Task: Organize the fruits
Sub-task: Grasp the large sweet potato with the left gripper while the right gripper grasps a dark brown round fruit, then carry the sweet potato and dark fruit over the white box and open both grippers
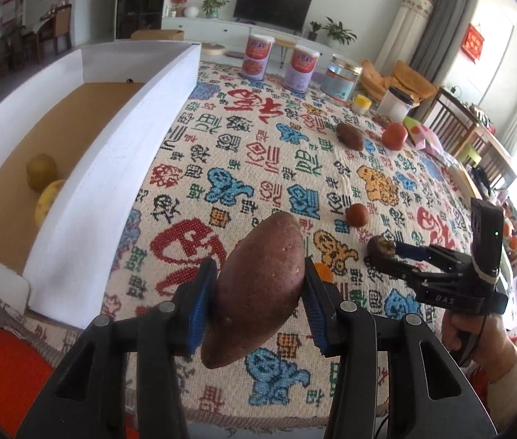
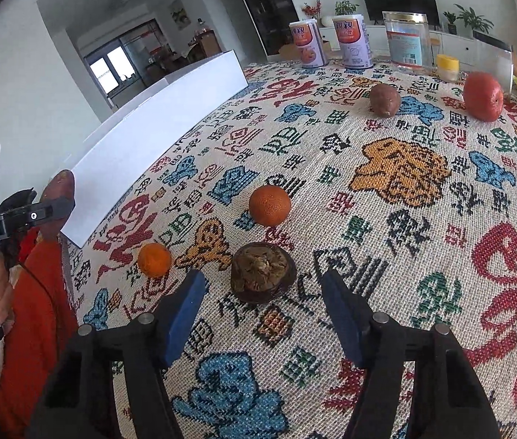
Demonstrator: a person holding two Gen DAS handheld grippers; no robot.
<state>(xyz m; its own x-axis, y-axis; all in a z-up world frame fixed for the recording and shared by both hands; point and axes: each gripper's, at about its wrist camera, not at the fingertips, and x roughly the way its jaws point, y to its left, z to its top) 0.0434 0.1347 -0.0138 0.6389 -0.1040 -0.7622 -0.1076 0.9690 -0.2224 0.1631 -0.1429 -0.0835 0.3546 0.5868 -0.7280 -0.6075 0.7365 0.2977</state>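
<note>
A reddish-brown sweet potato [image 1: 258, 289] is clamped between the blue pads of the left gripper [image 1: 260, 292], raised clear of the patterned tablecloth [image 1: 295, 168] and stood nearly on end, its tips well past the pads above and below. It is carried near the white box [image 1: 112, 168] that stands along the left edge of the table; a pear [image 1: 41, 172] and a yellow fruit [image 1: 48, 201] are seen inside the box.

The right gripper [image 2: 262, 296] is held partly open over the near part of the table. A dark mangosteen [image 2: 263, 272] rests on the cloth just beyond the fingertips, in line with the gap between the jaws, and is touched by neither pad. A small orange [image 2: 154, 259] lies just left of it, and a larger orange [image 2: 269, 205] farther in towards the middle.
</note>
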